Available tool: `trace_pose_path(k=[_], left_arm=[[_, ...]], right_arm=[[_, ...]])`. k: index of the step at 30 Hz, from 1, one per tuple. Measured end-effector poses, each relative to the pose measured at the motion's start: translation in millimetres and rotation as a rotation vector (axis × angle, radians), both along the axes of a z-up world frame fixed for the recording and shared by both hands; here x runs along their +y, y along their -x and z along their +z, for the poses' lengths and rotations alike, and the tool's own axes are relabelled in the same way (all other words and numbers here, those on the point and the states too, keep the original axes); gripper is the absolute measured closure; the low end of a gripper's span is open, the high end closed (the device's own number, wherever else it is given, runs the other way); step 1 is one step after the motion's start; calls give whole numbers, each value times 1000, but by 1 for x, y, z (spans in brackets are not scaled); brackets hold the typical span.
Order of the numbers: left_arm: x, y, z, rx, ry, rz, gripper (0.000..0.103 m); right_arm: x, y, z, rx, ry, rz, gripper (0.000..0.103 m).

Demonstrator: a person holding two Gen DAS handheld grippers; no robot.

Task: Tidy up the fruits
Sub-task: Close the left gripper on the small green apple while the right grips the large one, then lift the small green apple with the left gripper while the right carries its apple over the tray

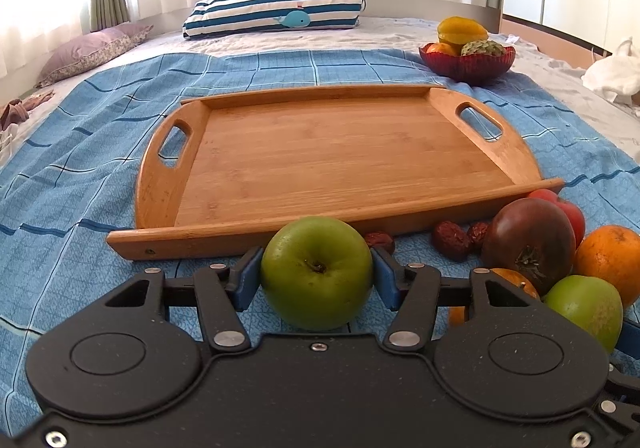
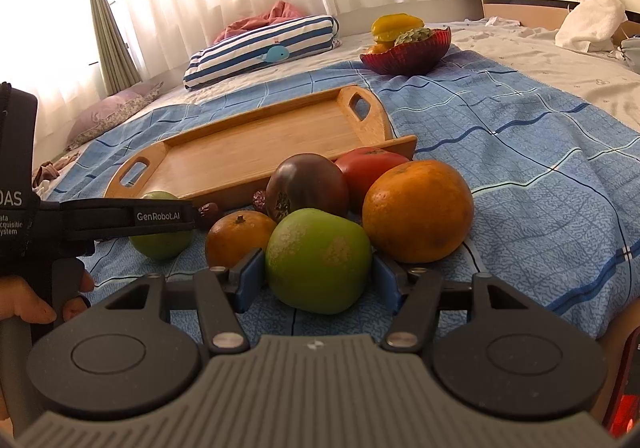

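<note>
A smooth green apple sits on the blue cloth just in front of the wooden tray. My left gripper is shut on it, a blue pad against each side. In the right wrist view a duller, mottled green apple fills my right gripper, with both pads pressed on its flanks. Behind it lie a large orange, a small orange, a dark tomato and a red tomato. Red dates lie by the tray's front rim.
The tray holds nothing. A red glass bowl with a starfruit and other fruit stands beyond the tray's right handle. A striped pillow lies at the far end of the bed. A hand holds the left gripper's handle.
</note>
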State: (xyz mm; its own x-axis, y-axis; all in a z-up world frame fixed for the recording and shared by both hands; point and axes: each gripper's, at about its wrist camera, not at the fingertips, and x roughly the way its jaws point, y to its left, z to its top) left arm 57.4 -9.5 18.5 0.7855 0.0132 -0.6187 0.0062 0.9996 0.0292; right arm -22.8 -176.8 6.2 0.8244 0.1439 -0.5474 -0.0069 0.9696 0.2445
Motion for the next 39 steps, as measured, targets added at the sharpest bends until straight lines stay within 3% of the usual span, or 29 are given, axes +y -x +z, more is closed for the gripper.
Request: trace_pose_path(k=[4,22,31,39], left_arm=[[-1,3,1,-2,3,1,48],[6,27,12,-14,-8,4,48],[15,32,37,-65,24,5,48],[23,13,62,-105,63,9,48]], right_arm=[[-1,0,0,0,3,-1,43],[-6,15,9,-47,-46,-9,44],[-3,12,26,-127,-52,17,44],[-7,-11,45,-197,-39,55,44]])
